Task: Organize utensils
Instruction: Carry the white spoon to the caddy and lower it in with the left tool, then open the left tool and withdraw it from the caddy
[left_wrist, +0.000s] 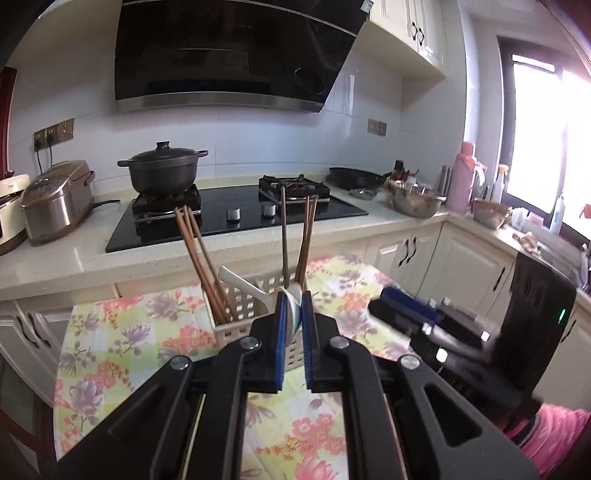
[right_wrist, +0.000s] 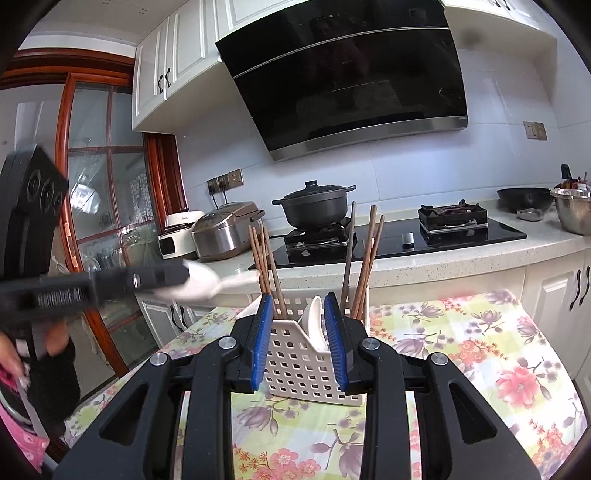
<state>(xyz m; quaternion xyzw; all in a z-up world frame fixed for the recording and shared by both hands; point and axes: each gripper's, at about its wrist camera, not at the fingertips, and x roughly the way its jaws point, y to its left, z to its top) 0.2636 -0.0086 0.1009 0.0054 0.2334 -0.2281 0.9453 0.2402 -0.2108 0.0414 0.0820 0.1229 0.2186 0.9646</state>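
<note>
left wrist view has the left gripper (left_wrist: 293, 306) in the lower centre of the frame, its blue pads pinched on a white ceramic spoon (left_wrist: 293, 314), which stands on edge between them just above the white perforated basket (left_wrist: 242, 314). a second white spoon (left_wrist: 242, 282) leans inside the basket near its middle. brown chopsticks (left_wrist: 194, 251) rise from the basket's left end toward the upper left, and another bunch (left_wrist: 304, 240) stands at its right end. the basket sits on a floral tablecloth (left_wrist: 122, 332) that fills the lower left of the frame. at the right edge, blurred, the right gripper (left_wrist: 417, 317) hangs beside the basket, well apart from the left one.

right wrist view shows the right gripper (right_wrist: 299, 341) in the lower centre, its jaws spread wide with nothing between them; the basket (right_wrist: 295, 363) lies beyond the gap, with a white spoon (right_wrist: 314, 321) upright inside it. chopsticks (right_wrist: 264, 258) stick up from the basket's left part and more (right_wrist: 367, 254) from the right. at the left of the frame the left gripper (right_wrist: 181, 275), blurred, carries its held spoon (right_wrist: 207, 282) level, above and to the left of the basket. behind, in the upper half, a black pot (right_wrist: 314, 206) sits on the stove (right_wrist: 388, 240).
</note>
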